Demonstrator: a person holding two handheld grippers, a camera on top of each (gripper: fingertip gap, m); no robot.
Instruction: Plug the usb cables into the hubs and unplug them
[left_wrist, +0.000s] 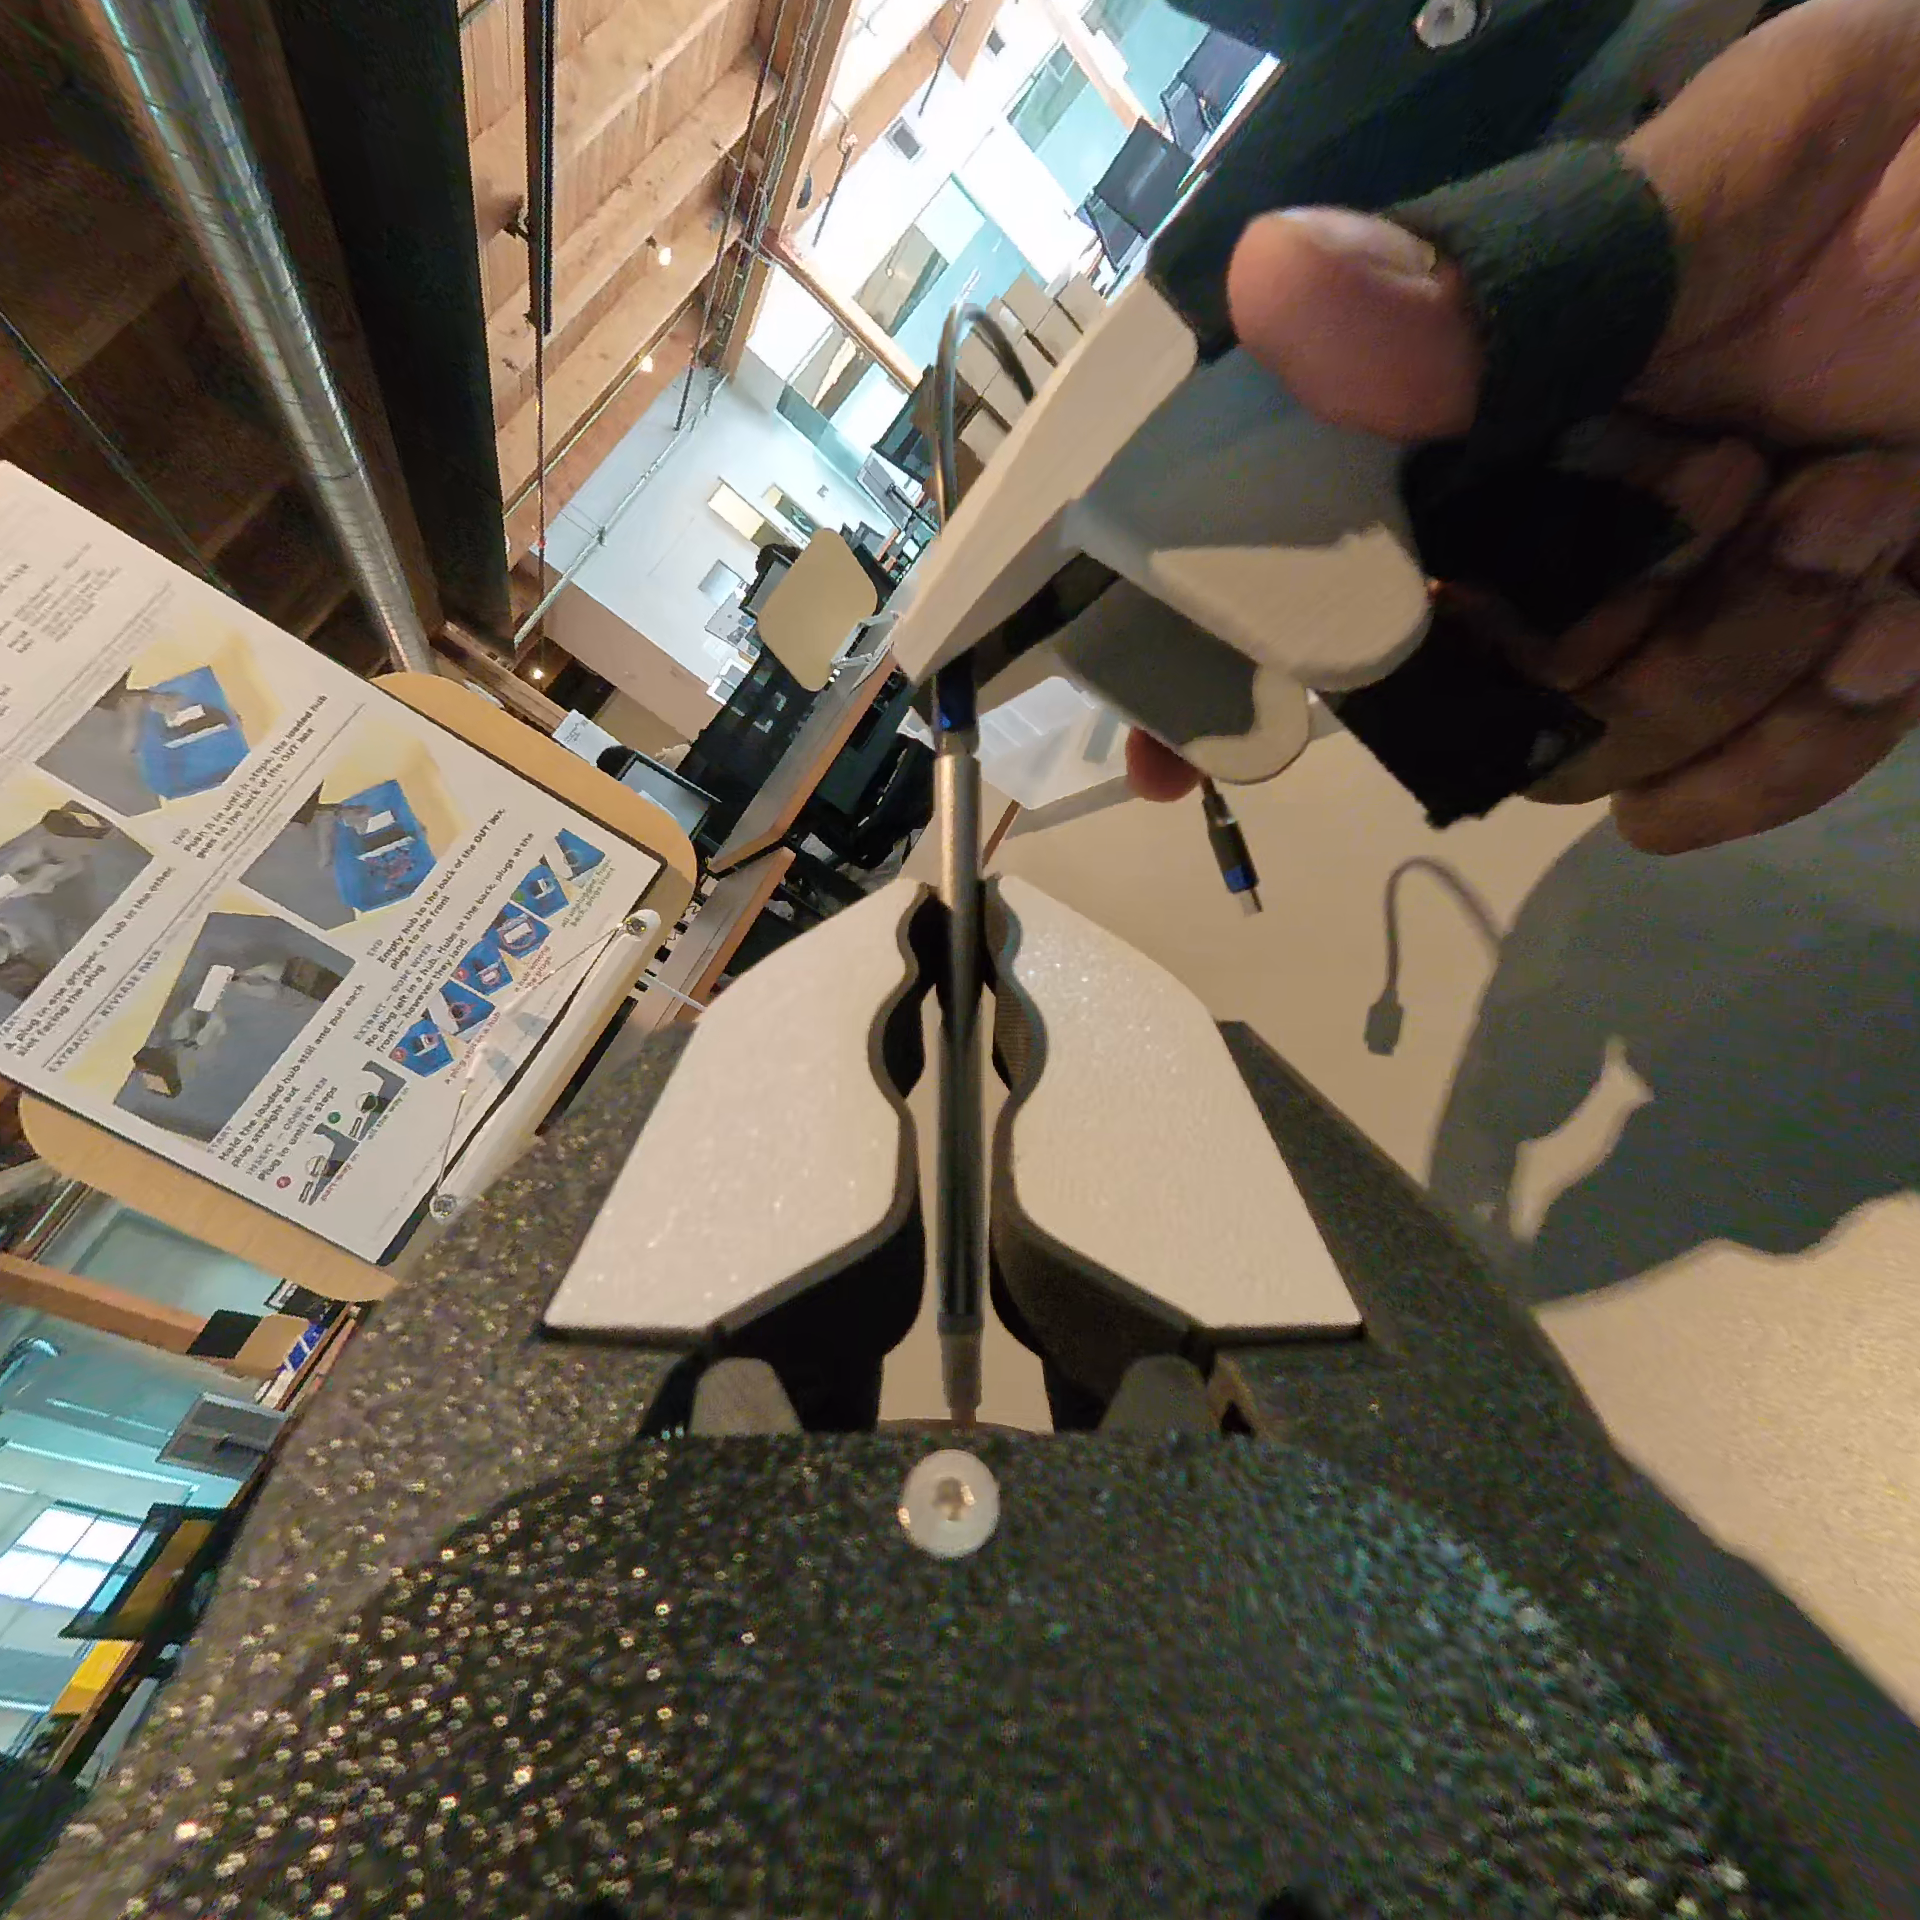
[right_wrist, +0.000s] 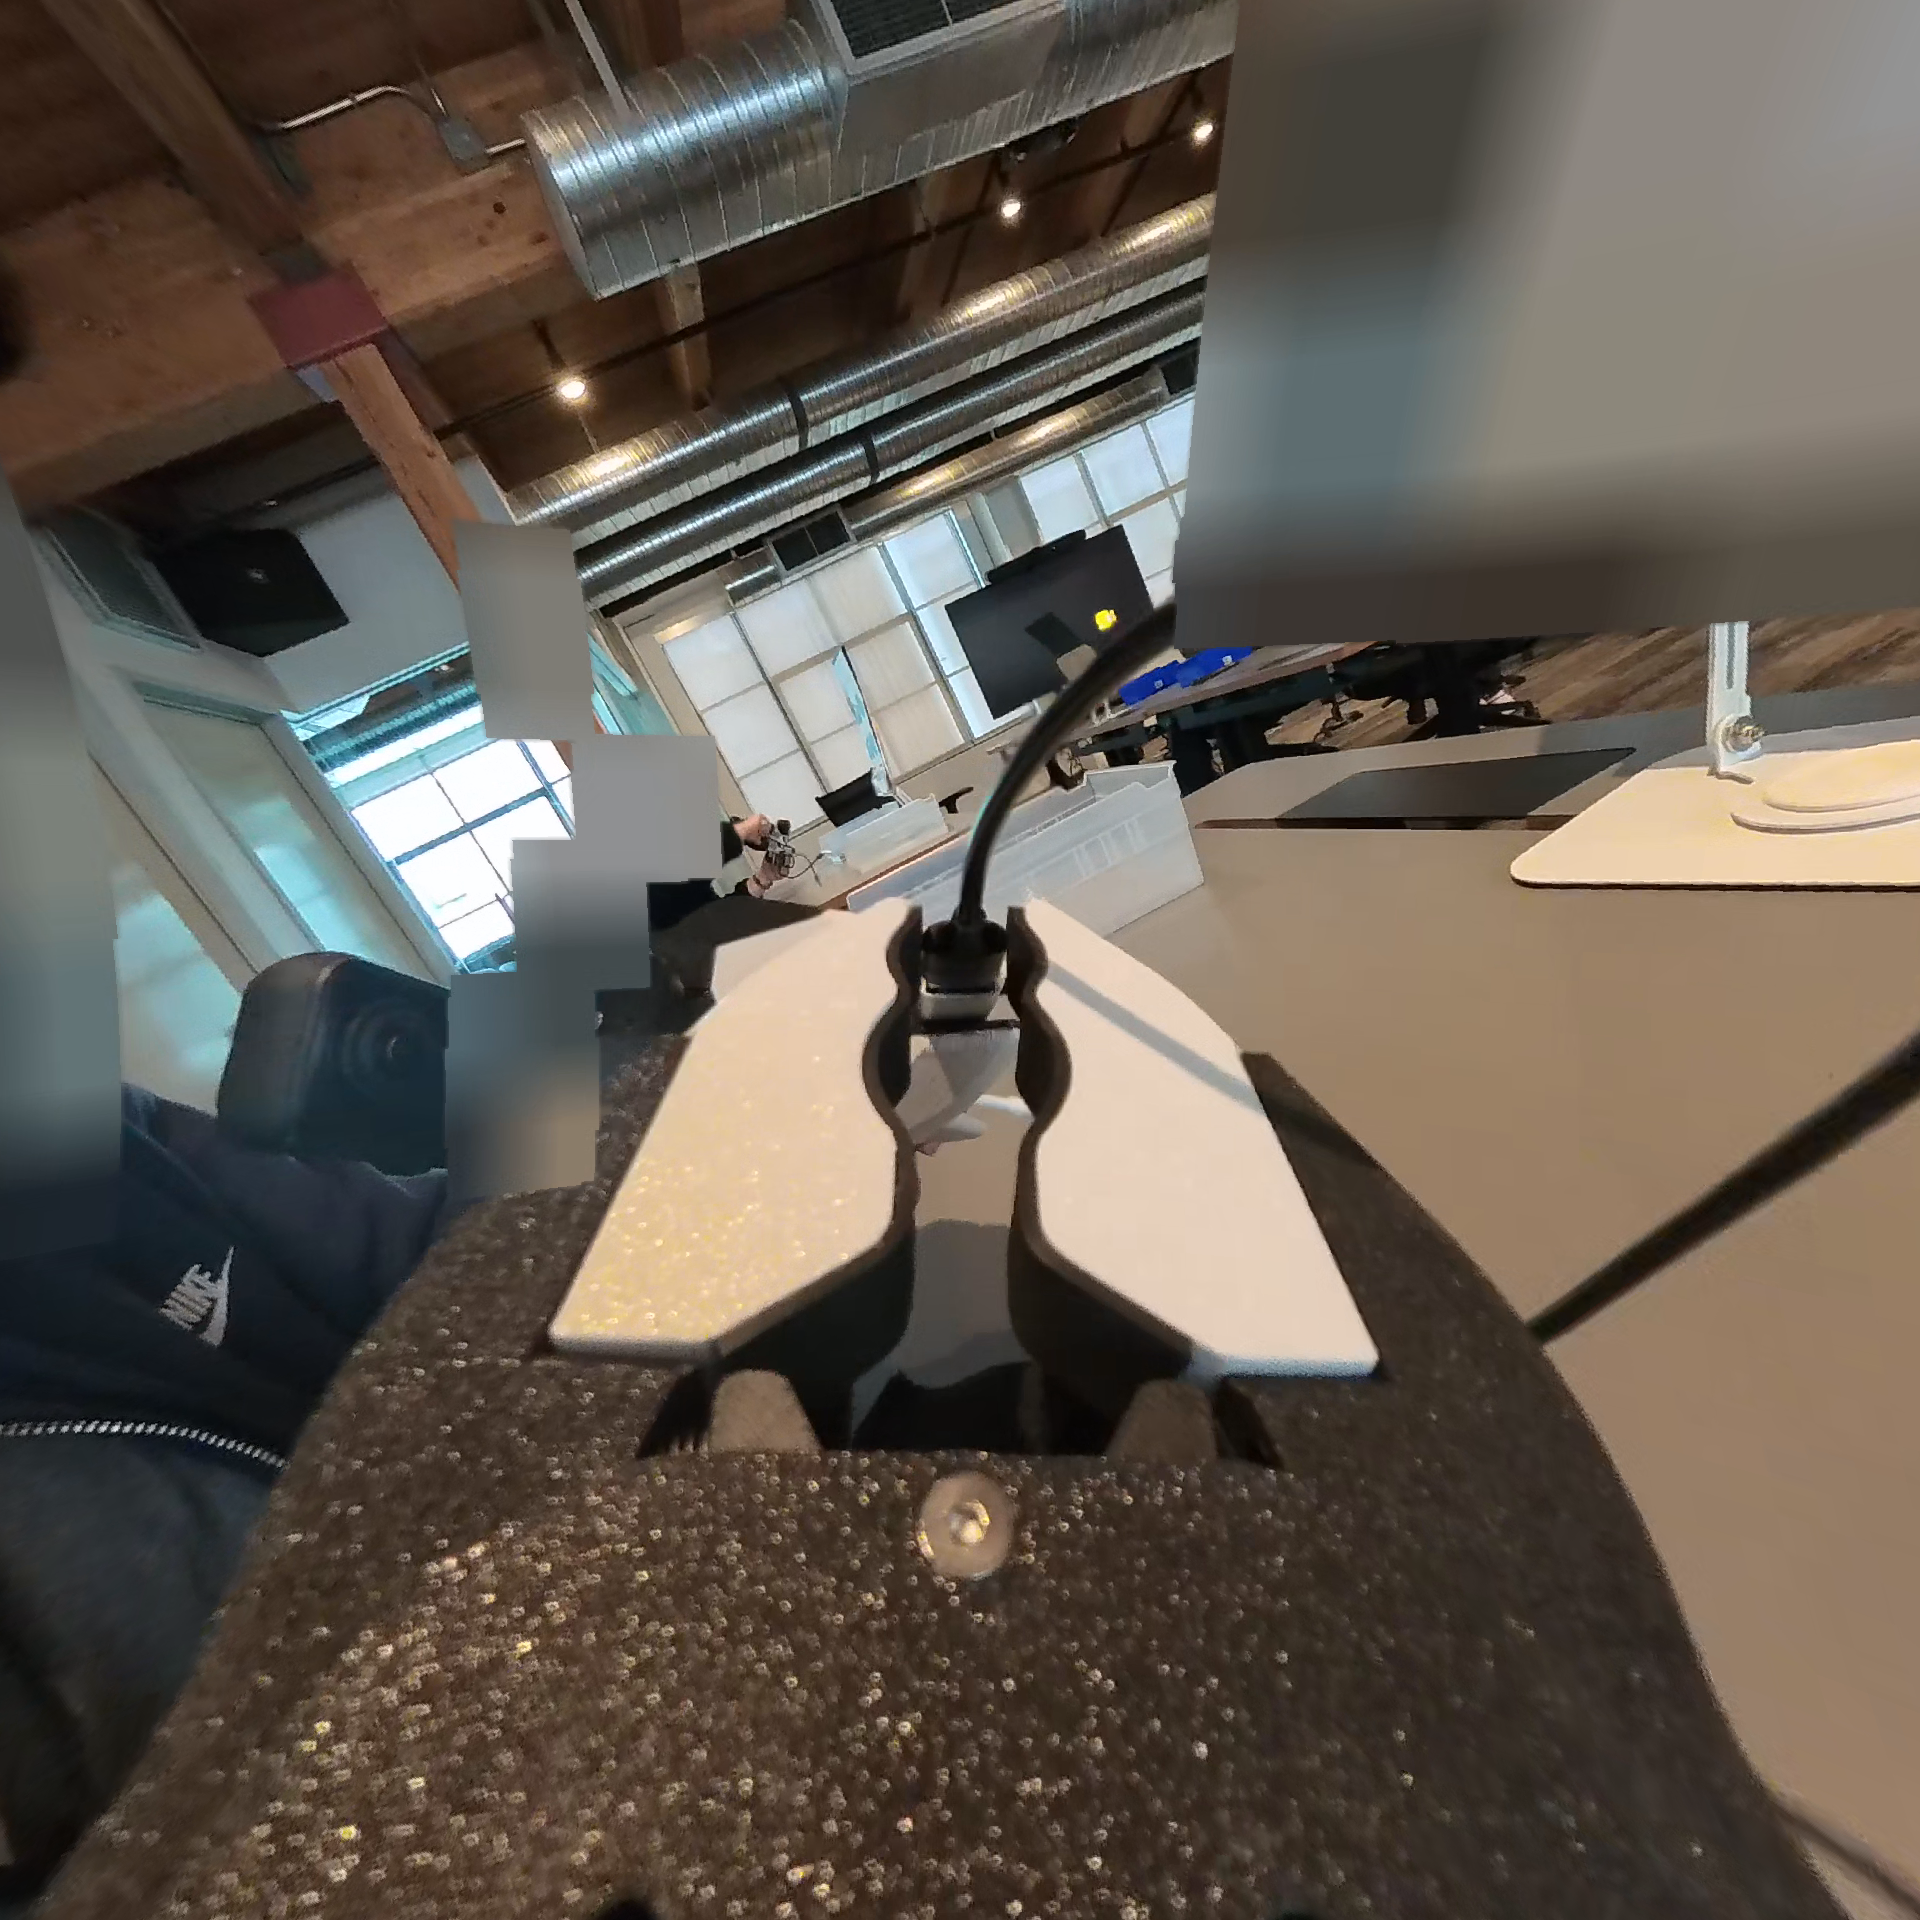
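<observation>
Grey slim metal hub sits pinched edge-on in the left gripper. Right gripper clamps the black USB plug, its cable arching away. Both parts look light and rigid; grip the plug body, not the limp cable.

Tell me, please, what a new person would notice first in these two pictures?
In the left wrist view, the left gripper is shut on a slim grey hub, seen edge-on at centre. Above it, a hand holds the right gripper, which clamps a black cable plug.
</observation>
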